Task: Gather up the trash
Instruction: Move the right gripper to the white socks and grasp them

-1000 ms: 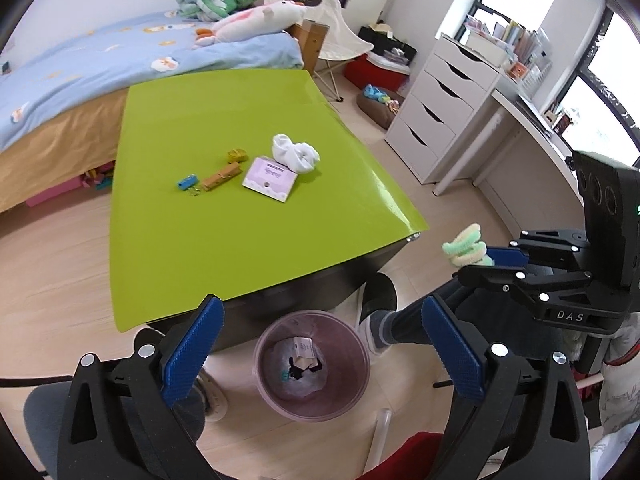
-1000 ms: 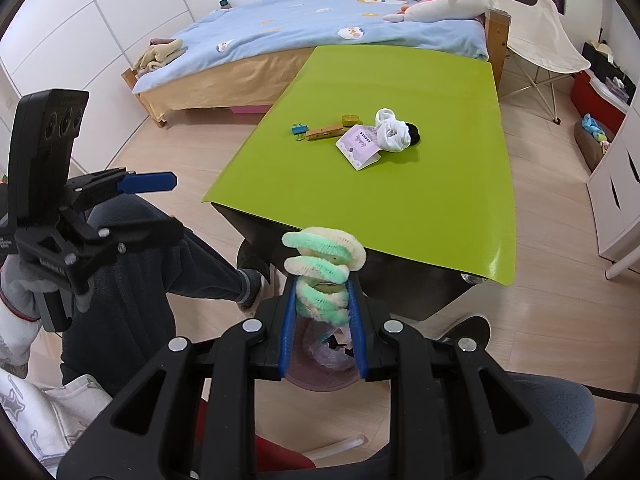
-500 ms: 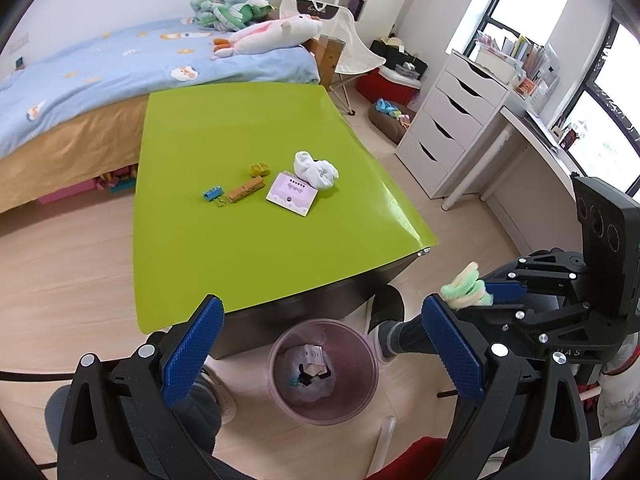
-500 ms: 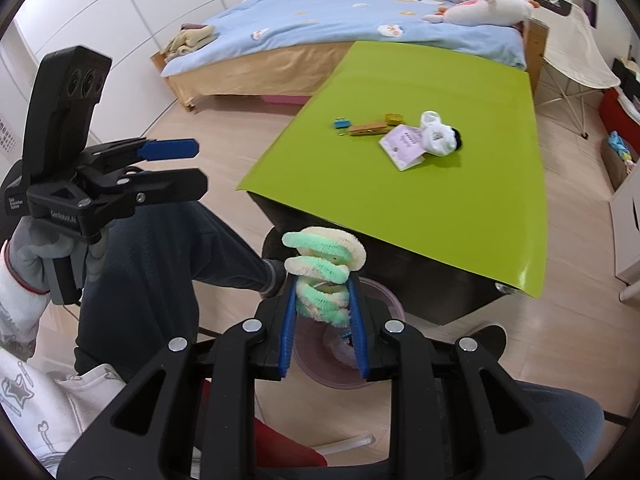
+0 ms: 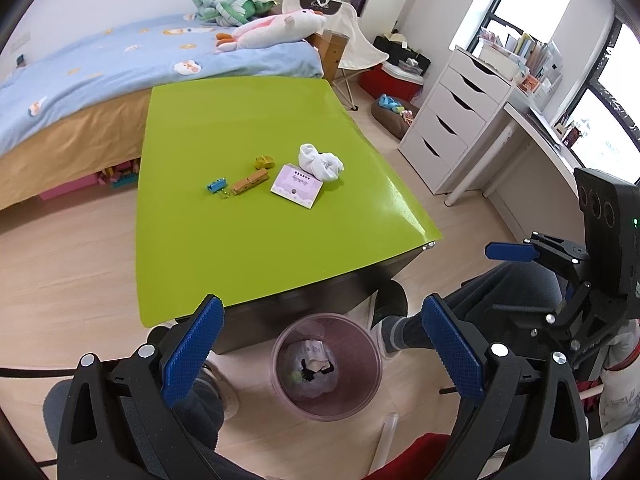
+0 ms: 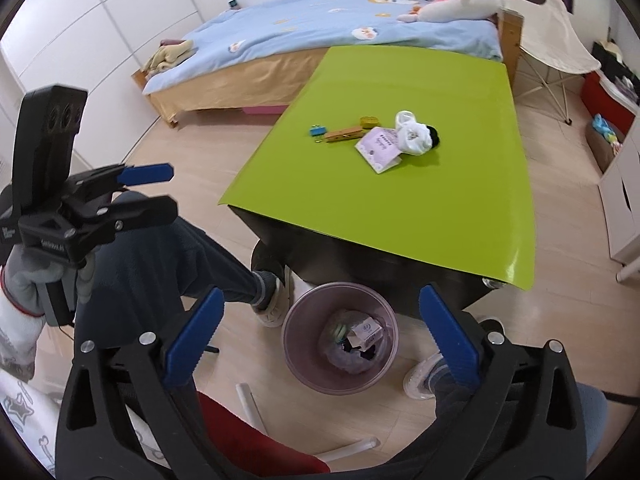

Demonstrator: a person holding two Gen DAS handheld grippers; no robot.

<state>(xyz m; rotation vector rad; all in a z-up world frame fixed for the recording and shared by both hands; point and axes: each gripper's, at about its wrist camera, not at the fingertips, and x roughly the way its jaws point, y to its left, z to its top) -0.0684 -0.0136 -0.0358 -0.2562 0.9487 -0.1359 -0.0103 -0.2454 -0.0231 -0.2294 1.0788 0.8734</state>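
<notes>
My left tongs (image 5: 320, 354) and right tongs (image 6: 320, 334) gape, released, above the pink bin (image 6: 340, 346) | bin on floor beside the green worktop's (image 5: 256, 216) near edge | clothespin (image 5: 250, 183) mid-worktop.

Left gripper (image 5: 320, 356): black angular frame, silver screw heads, lower frame.
Fingers (image 5: 192, 350): blue pads with a fine dotted texture.
Right gripper (image 6: 320, 350): same black frame with blue pads; black camera block with round lenses, right edge of the left view.
Glove (image 6: 30, 276): grey, with white cuff and red trim.
Trousers (image 6: 160, 268): dark blue.
Sock (image 6: 264, 282): grey.
</notes>
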